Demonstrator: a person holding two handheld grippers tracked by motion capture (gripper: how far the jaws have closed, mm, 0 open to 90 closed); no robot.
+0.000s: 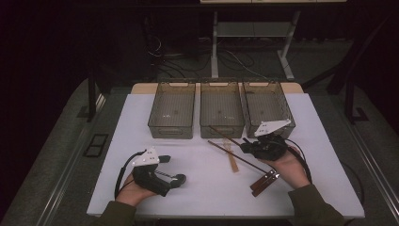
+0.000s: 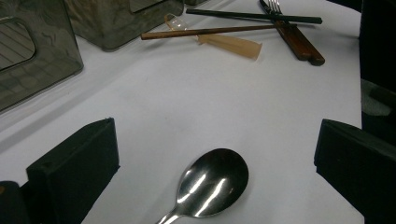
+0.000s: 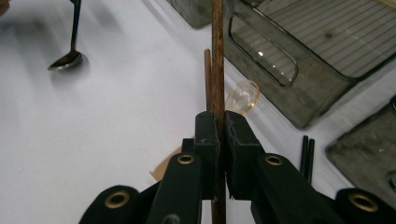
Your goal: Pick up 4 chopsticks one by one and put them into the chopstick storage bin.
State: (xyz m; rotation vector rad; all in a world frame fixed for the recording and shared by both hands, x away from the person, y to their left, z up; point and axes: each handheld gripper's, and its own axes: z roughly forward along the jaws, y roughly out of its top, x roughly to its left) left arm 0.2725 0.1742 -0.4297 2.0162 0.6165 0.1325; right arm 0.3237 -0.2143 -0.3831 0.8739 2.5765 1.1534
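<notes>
Right gripper view first, nearest thing: the right gripper (image 3: 218,140) has its jaws pinched tight on a brown wooden chopstick (image 3: 217,56), which runs straight out ahead btwn the pads. A second, thinner stick sits right beside it, can't tell if it's gripped too or just lying behind.

Landmark = the middle bin (image 1: 221,109) of the three clear bins. In the high view the right gripper sits just in front of it & a bit to the right, chopstick tip angled toward its near wall. The left gripper (image 1: 170,168) is well in front of the middle bin & off to the left, jaws spread wide, holding nothing, with a metal spoon (image 2: 212,182) lying on the white table (image 1: 202,188) btwn them. A clear plastic spoon (image 2: 219,41), a dark chopstick pair (image 2: 254,17) and a wood-handled fork (image 2: 294,39) lie in front of that bin, toward the right gripper.

Imo the step in hand is lifting the chopstick to drop it in a bin. Tips: keep the squeeze firm, thin stick can pivot. Lift enough to clear the bin rim, line the stick up w/ the bin's long side, lower before letting go. Watch the trailing end doesn't drag the plastic spoon or fork.
</notes>
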